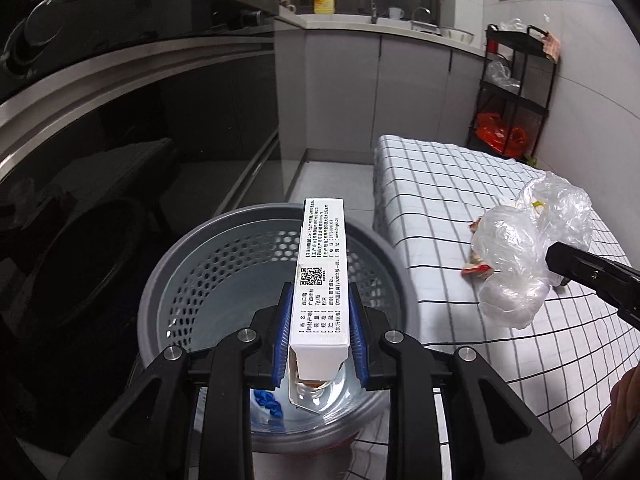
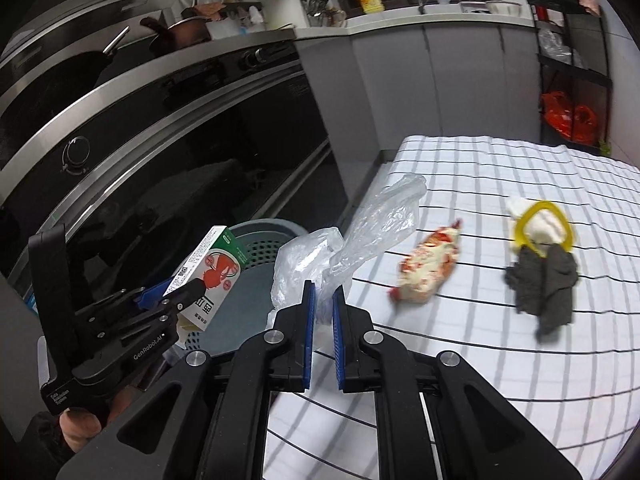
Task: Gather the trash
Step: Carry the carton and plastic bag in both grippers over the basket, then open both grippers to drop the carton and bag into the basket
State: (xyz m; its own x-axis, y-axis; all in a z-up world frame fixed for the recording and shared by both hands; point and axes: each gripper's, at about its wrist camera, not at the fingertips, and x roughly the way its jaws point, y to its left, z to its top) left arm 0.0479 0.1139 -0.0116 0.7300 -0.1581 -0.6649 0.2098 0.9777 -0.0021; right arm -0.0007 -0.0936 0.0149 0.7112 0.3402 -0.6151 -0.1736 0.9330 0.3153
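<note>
My left gripper (image 1: 320, 300) is shut on a white medicine box (image 1: 320, 280) with printed text and holds it above the grey perforated trash bin (image 1: 188, 256). The box (image 2: 212, 272) shows a green and red face in the right wrist view, over the bin (image 2: 256, 240). My right gripper (image 2: 322, 300) is shut on a clear plastic bag (image 2: 372, 232), lifted above the checked table near its left edge. The bag (image 1: 520, 264) shows at the right in the left wrist view. A red-and-white wrapper (image 2: 424, 268), a yellow ring (image 2: 540, 224) with white tissue and a grey rag (image 2: 544, 284) lie on the table.
The checked tablecloth (image 2: 480, 360) covers the table beside the bin. A black oven front (image 2: 160, 160) stands to the left. A black shelf rack (image 2: 572, 64) with red bags stands at the back right. The bin holds a blue scrap (image 1: 268, 400).
</note>
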